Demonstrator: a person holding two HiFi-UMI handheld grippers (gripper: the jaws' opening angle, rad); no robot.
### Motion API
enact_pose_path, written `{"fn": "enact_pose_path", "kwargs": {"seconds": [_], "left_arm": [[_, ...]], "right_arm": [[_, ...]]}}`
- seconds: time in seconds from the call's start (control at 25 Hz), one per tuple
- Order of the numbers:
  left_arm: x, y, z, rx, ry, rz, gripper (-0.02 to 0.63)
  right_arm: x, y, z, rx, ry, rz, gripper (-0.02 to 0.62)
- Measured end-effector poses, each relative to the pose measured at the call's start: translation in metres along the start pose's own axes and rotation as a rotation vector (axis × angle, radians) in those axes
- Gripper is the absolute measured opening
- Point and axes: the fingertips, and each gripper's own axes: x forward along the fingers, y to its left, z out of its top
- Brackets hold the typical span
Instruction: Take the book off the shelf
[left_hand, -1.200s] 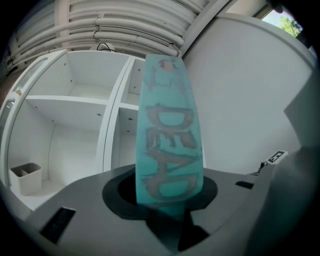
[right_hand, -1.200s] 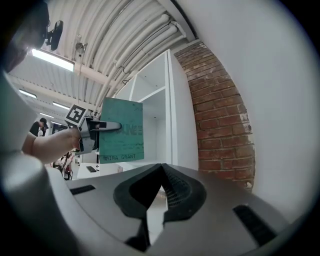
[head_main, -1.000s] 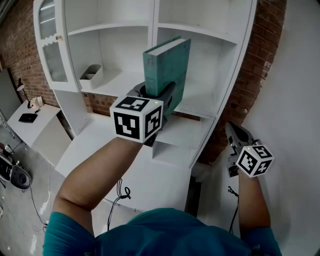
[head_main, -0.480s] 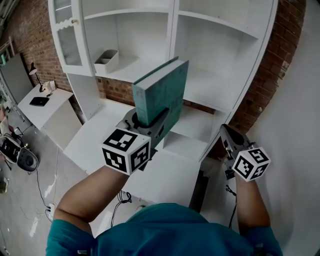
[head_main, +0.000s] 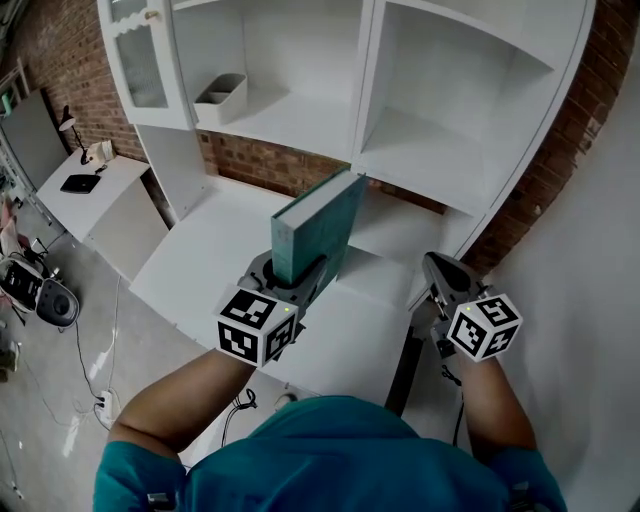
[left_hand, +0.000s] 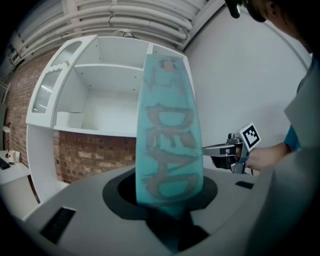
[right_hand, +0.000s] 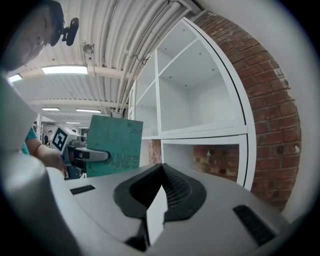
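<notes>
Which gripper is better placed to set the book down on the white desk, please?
Probably left. The left gripper holds the teal book upright above the desk; the right gripper is shut, empty and off to the side.

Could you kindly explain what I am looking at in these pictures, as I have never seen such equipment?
A person holds a hand-held claw in each hand; the marker cubes belong to them. One picture comes from a camera on the person's head, looking down; the other two ride on the claws. The left claw is clamped on a teal hardcover book, held out in front of the white shelf unit. The right claw is closed and empty. A small white bin sits on a shelf.
</notes>
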Motion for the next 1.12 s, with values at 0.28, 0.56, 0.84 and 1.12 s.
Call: {"fn": "enact_pose_path", "kwargs": {"seconds": [0.28,0.56,0.84,1.12], "left_arm": [[0.002,0.032,-0.073,-0.063,0.12,0.048,0.156],[0.009,0.05,-0.141,-0.151,0.23,0.07,0.156],[0.019,0.051,-0.2,-0.22,0.339,0.065,0.156],[0.025,0.045,-0.24,-0.258,0.435,0.052,0.156]], "right_arm": [[0.016,0.002,-0.045,0.031,0.074,-0.002,0.021],[0.021,0.003,-0.089,0.078,0.128,-0.011,0.021],[0.02,-0.001,-0.144,0.135,0.203,-0.034,0.021],[0.017,-0.003,-0.195,0.189,0.262,-0.051,0.021]]}}
